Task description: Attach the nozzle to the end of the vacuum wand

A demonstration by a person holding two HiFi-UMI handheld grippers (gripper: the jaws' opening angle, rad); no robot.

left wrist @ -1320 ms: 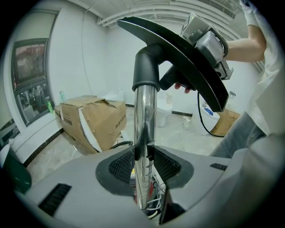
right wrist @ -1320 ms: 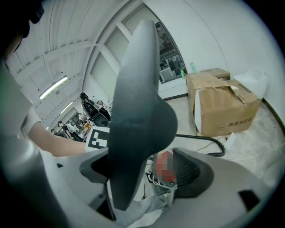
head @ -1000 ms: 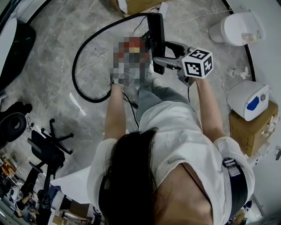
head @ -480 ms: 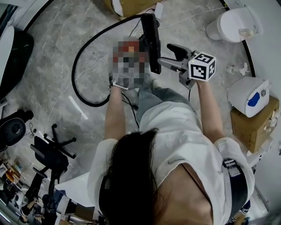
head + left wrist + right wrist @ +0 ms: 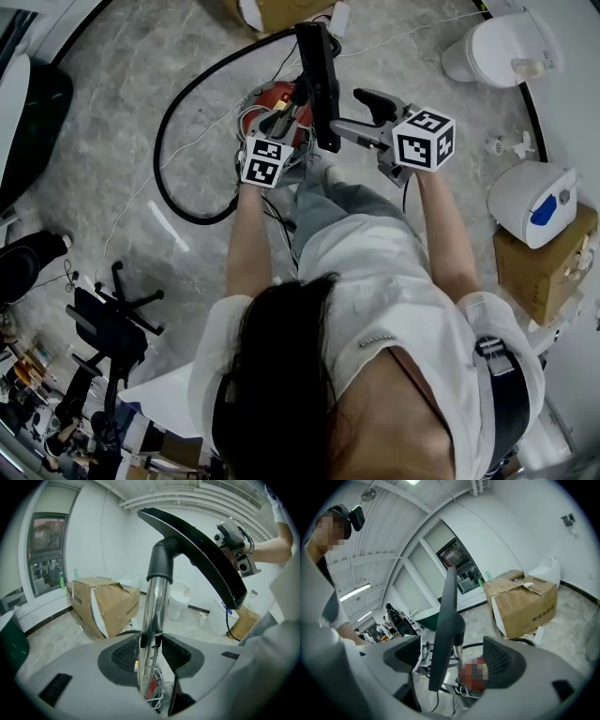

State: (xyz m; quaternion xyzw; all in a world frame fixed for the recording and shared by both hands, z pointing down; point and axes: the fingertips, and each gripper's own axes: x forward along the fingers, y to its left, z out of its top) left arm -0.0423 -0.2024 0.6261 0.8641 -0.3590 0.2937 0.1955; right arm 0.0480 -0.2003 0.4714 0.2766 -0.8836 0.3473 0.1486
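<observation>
**Nozzle on the wand, right grip slack**

Your left gripper [image 5: 150, 656] clamps the chrome wand [image 5: 154, 602] between half-spread fingers [image 5: 123, 656]. Beyond them, the nozzle [image 5: 201, 550] caps the wand's tip and has tilted slightly since a second ago. Your right gripper [image 5: 451, 654] straddles it, jaws apart. It looks seated; check.

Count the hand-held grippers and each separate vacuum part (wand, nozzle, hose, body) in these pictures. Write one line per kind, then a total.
hand-held grippers: 2
vacuum wand: 1
nozzle: 1
hose: 1
red vacuum body: 1
Total: 6
</observation>
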